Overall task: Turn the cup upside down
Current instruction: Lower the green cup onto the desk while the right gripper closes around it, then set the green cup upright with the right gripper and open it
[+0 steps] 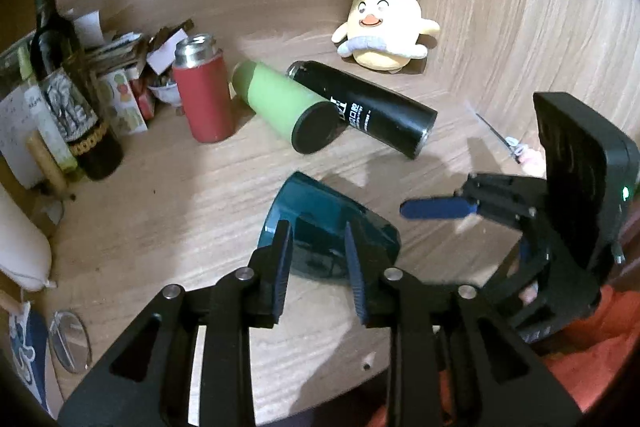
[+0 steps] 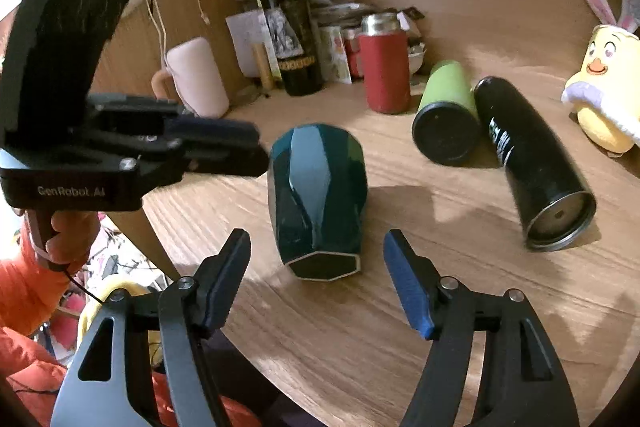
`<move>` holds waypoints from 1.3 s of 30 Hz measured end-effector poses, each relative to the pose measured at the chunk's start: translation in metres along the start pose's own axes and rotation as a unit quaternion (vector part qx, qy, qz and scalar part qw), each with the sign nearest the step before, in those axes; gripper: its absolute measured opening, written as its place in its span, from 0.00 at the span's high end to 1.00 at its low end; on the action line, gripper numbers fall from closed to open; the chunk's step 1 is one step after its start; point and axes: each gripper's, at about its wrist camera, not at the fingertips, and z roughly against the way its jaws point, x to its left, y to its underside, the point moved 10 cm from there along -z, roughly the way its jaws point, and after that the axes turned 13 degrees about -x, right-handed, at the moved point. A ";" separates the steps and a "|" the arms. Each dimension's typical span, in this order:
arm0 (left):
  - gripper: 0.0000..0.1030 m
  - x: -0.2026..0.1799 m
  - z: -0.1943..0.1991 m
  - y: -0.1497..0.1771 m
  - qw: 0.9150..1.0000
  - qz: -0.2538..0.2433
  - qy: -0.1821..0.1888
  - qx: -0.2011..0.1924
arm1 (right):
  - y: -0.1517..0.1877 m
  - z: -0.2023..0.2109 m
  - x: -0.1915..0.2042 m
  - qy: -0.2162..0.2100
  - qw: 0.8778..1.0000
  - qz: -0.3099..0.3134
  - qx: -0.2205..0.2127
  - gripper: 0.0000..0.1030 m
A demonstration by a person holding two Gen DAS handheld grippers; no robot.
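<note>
My left tongs [image 1: 316,259] are set to a narrow gap, with nothing between the pads; the teal faceted cup [image 1: 326,227] sits just ahead of the fingertips, and I cannot tell from the left wrist view whether the pads touch it. My right tongs [image 2: 318,283] are spread wide, with the same cup [image 2: 318,195] between and just beyond the fingertips, clear of both pads. The cup rests on the wooden table [image 2: 400,327] with its hexagonal base [image 2: 324,265] facing my right tongs; in this fisheye view I cannot tell whether it lies on its side or stands inverted. In the right wrist view my left tongs [image 2: 244,147] appear to the left of the cup, close beside its upper part, held by my left hand [image 2: 68,231]. In the left wrist view my right tongs [image 1: 432,207] appear to the right of the cup, apart from it. Beyond the cup, a green flask [image 2: 448,115] and a black flask [image 2: 524,155] lie on their sides, touching one another. A red flask [image 2: 384,67] stands upright further back, with a dark wine bottle [image 2: 288,27] to its left. A yellow plush chick with rabbit ears [image 1: 380,23] sits beyond the black flask, far right of my right tongs.
</note>
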 end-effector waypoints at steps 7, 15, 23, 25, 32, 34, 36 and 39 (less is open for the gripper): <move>0.74 0.005 -0.017 -0.002 1.000 0.001 -0.001 0.001 | 0.011 -0.018 -0.005 0.005 0.999 -0.024 0.023 0.37; 0.74 0.006 -0.020 -0.001 1.000 0.008 0.004 -0.003 | 0.010 -0.024 -0.004 0.021 0.999 -0.024 0.010 0.47; 0.74 0.004 -0.019 -0.001 1.000 0.009 0.009 -0.005 | 0.008 -0.016 -0.002 0.057 0.998 0.005 -0.010 0.51; 0.74 0.002 -0.018 -0.001 1.000 0.010 0.013 -0.005 | 0.009 -0.014 -0.003 0.056 0.998 -0.001 -0.011 0.51; 0.74 -0.004 -0.016 -0.004 0.999 0.013 0.029 -0.008 | 0.004 0.001 -0.004 0.058 0.998 -0.006 -0.024 0.52; 0.74 -0.005 -0.015 -0.006 0.999 0.013 0.033 -0.010 | 0.001 0.005 -0.003 0.060 0.998 -0.001 -0.027 0.52; 0.74 -0.007 -0.014 -0.008 0.999 0.013 0.035 -0.013 | -0.001 0.009 -0.001 0.063 0.998 0.005 -0.030 0.52; 0.74 -0.008 -0.012 -0.011 0.999 0.015 0.040 -0.017 | -0.005 0.016 0.002 0.062 0.997 0.011 -0.037 0.52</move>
